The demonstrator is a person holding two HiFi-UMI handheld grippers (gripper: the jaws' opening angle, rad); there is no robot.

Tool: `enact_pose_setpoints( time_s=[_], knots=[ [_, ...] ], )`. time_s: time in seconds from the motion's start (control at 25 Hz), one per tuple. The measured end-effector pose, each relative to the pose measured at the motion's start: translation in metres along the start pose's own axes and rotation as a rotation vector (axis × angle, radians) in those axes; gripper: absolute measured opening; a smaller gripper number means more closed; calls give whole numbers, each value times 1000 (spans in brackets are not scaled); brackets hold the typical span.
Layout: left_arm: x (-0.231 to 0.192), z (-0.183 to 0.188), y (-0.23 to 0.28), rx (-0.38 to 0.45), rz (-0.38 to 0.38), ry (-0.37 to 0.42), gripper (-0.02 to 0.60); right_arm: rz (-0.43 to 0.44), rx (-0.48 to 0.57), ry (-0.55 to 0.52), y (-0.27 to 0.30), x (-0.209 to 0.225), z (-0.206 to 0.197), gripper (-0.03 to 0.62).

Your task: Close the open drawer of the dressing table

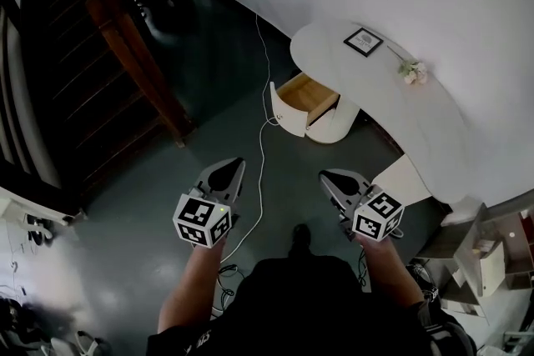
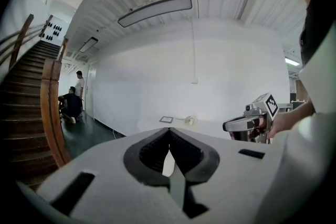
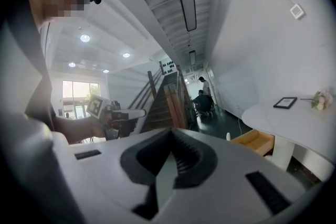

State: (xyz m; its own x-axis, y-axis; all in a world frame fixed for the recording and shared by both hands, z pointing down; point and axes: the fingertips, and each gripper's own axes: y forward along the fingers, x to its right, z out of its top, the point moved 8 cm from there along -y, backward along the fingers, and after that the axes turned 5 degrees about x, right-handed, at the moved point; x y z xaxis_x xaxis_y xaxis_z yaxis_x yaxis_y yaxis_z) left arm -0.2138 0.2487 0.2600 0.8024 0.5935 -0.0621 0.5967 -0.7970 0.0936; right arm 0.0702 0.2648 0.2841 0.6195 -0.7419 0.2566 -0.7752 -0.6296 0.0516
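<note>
The white dressing table (image 1: 380, 92) stands against the wall at the upper right. Its wooden drawer (image 1: 307, 98) is pulled out toward the dark floor; its inside shows nothing. In the right gripper view the drawer (image 3: 255, 141) sits at the right, below the tabletop (image 3: 294, 120). My left gripper (image 1: 229, 168) (image 2: 169, 131) and right gripper (image 1: 333, 178) (image 3: 171, 131) are held side by side in the air, well short of the drawer. Both have their jaws together with nothing between them. Each gripper shows in the other's view.
A framed picture (image 1: 364, 41) and a small flower bunch (image 1: 412, 72) rest on the tabletop. A white cable (image 1: 262, 147) trails across the floor from the drawer toward me. A wooden staircase (image 1: 125, 37) fills the left. Two people (image 3: 202, 97) are far down the hall. Shelving (image 1: 484, 254) stands at the lower right.
</note>
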Motion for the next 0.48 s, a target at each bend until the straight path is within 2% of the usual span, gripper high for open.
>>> enact_pose_setpoints(
  time_s=[0.16,0.48],
  knots=[
    [-12,6,56,-23,25,-12,6,41,-15,7,23,50,12,5],
    [-6,14,148,-58,-7,11,6,64,-50,42,32,135,17,5]
  ],
)
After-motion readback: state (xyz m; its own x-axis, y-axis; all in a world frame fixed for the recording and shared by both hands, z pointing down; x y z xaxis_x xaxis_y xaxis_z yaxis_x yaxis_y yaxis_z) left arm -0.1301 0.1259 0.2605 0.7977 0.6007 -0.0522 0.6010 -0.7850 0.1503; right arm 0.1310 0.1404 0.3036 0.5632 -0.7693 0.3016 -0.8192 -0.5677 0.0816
